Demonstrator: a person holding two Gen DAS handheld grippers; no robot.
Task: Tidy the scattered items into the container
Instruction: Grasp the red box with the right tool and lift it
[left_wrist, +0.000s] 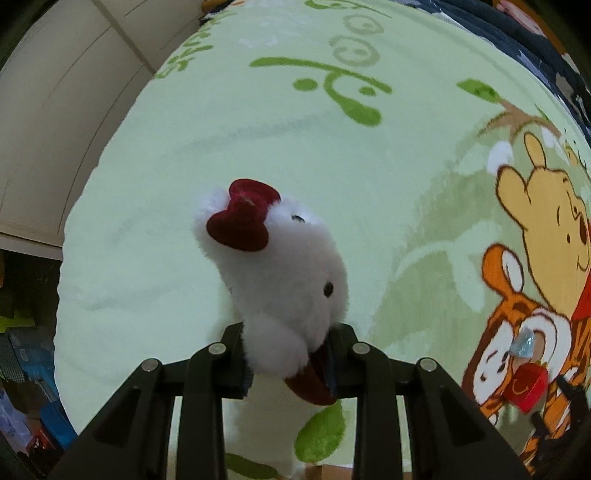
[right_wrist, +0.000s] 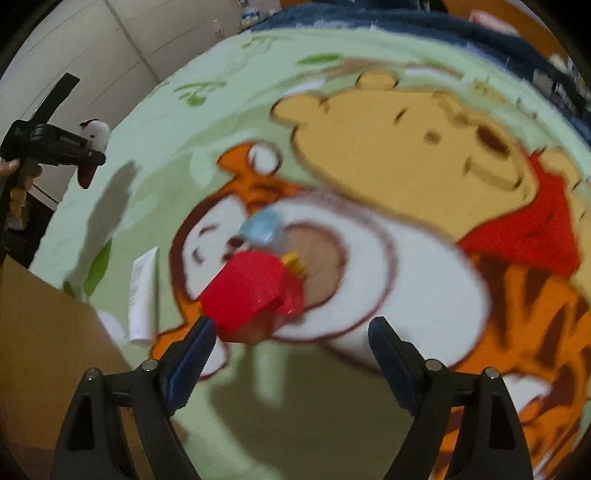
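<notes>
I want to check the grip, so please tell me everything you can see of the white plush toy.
The white plush toy is fluffy, with small black eyes, a dark red bow on its head and a dark red part at its lower end. The left tongs are shut on its lower body and hold it above the green cartoon blanket. From the right wrist view it hangs clear of the blanket.

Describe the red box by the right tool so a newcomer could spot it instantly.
Start at the green cartoon blanket and find the printed tiger's white muzzle patch below the yellow bear. The red box sits on that patch, just ahead of the open right tool. It is the only solid red thing there, with yellow sticks poking from its top; a pale blue wrapped item lies just beyond it and a white tube lies to its left.
</notes>
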